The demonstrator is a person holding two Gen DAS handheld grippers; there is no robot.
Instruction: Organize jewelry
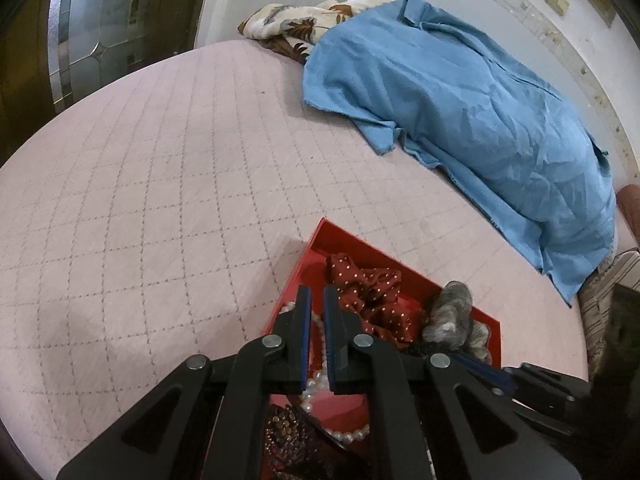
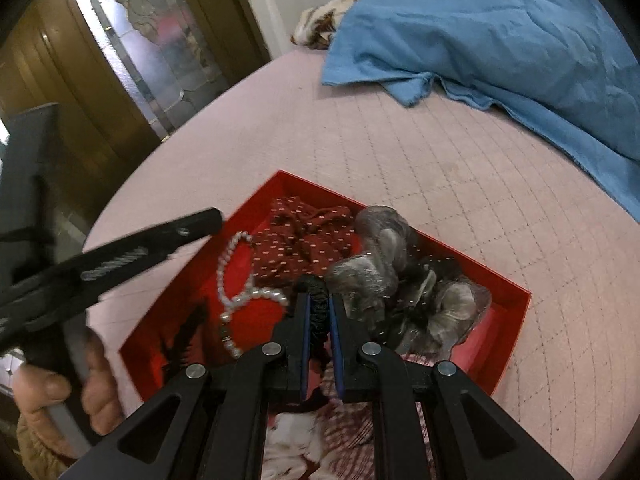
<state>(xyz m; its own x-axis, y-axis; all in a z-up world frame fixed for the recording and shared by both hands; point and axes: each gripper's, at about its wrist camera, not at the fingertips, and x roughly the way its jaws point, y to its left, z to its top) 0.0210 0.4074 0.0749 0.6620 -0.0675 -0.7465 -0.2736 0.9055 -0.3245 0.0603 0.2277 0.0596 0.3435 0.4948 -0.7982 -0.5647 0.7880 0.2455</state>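
Note:
A red tray (image 1: 316,236) (image 2: 248,216) lies on the pink quilted bed. In it are a white pearl necklace (image 2: 226,280) (image 1: 348,434), a dark red dotted scrunchie (image 2: 308,240) (image 1: 372,292), a grey scrunchie (image 2: 384,256) (image 1: 450,312) and a red-white checked one (image 2: 352,432). My left gripper (image 1: 317,304) hovers over the tray's left side, jaws nearly closed with nothing between them; the pearls lie below. It also shows in the right wrist view (image 2: 120,256). My right gripper (image 2: 318,304) is shut on a black braided hair tie (image 2: 318,292) above the tray.
A blue cloth (image 1: 460,120) (image 2: 500,40) covers a heap at the back right of the bed, with a floral fabric (image 1: 288,28) behind it. A glass-panelled wooden door (image 1: 80,40) stands left. The bed edge (image 2: 132,184) curves near the tray.

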